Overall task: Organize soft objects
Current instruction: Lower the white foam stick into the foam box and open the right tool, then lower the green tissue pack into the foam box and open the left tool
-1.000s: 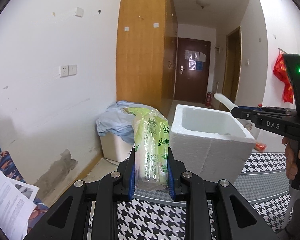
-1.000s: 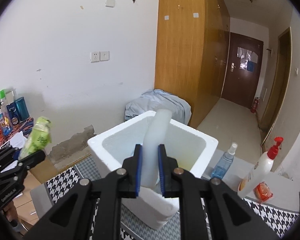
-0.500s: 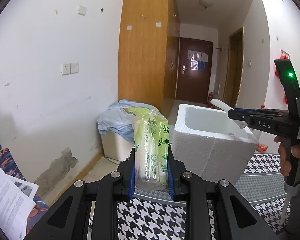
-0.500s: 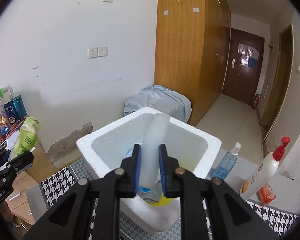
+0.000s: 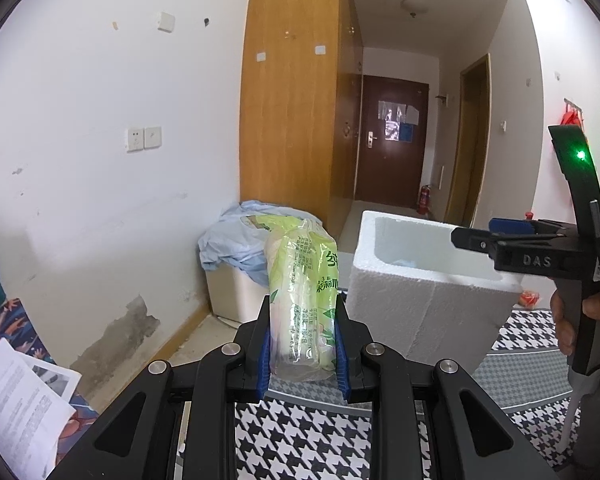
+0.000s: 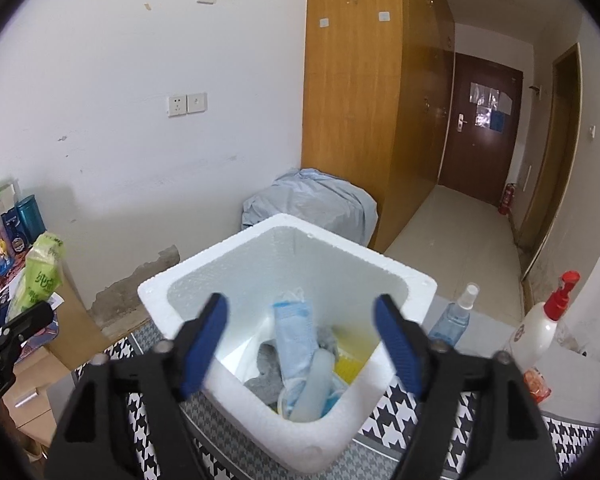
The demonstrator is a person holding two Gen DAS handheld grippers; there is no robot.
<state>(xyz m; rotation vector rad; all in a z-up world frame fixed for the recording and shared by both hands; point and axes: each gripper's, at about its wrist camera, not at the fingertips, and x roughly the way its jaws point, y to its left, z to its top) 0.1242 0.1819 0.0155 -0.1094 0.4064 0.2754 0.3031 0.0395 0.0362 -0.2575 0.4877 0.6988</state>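
My left gripper point(image 5: 302, 348) is shut on a green plastic tissue pack point(image 5: 302, 292), held upright to the left of a white foam box point(image 5: 420, 304). The pack also shows in the right wrist view point(image 6: 40, 276) at the far left. My right gripper point(image 6: 300, 340) is open and empty, right above the foam box point(image 6: 396, 272). Inside the box lie a pale foam tube point(image 6: 314, 384), a blue-white packet point(image 6: 294, 336), grey cloth point(image 6: 266, 364) and something yellow point(image 6: 346, 366). The right gripper also shows in the left wrist view point(image 5: 484, 236).
The box stands on a houndstooth cloth point(image 6: 488, 424). A blue spray bottle point(image 6: 456, 316), a red-capped pump bottle point(image 6: 540, 328) and an orange packet point(image 6: 536, 386) stand right of it. Toiletry bottles point(image 6: 4, 228) stand at far left. A covered bin point(image 5: 236, 256) is by the wall.
My right gripper opened and let go of the pale foam tube, which now lies inside the foam box. My left gripper still holds the tissue pack, about where it was.
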